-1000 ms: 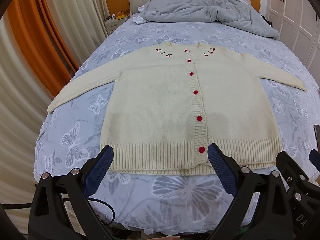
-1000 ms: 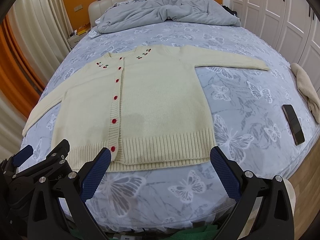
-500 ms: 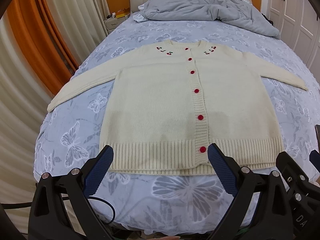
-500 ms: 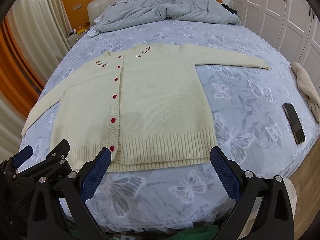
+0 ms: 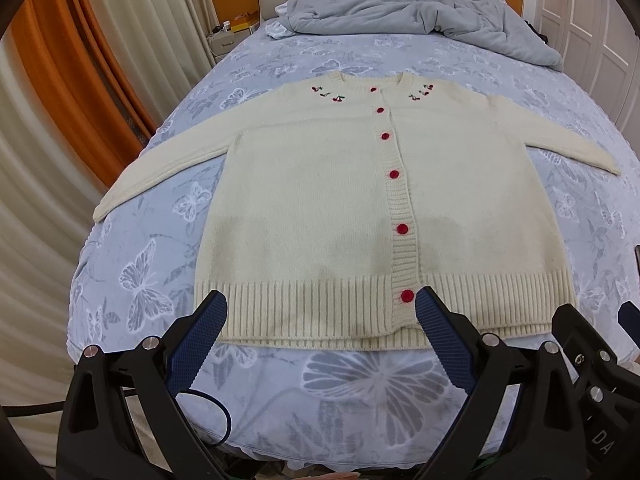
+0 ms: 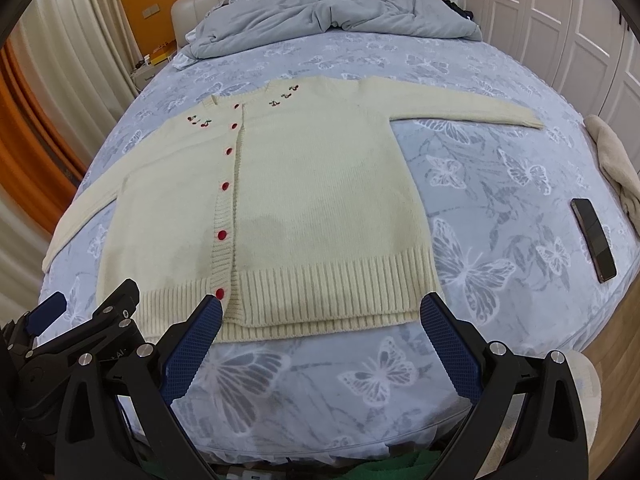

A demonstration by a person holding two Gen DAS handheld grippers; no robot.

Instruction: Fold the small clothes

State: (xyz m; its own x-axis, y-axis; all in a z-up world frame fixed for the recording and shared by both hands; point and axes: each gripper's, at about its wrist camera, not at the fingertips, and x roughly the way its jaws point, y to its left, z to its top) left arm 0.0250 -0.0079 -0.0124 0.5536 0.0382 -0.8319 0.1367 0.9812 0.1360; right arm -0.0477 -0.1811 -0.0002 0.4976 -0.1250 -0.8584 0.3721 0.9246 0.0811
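My left gripper [image 5: 320,300] hangs spread wide, nothing in it, just short of the cream cardigan [image 5: 340,208], which lies flat and buttoned on the butterfly-print bed [image 5: 372,384], sleeves out. My right gripper [image 6: 320,308] gapes empty too. Far right, a phone [image 6: 594,239].

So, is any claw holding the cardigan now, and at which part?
Nothing is held. The left claw and right claw are both open, short of the cardigan hem.
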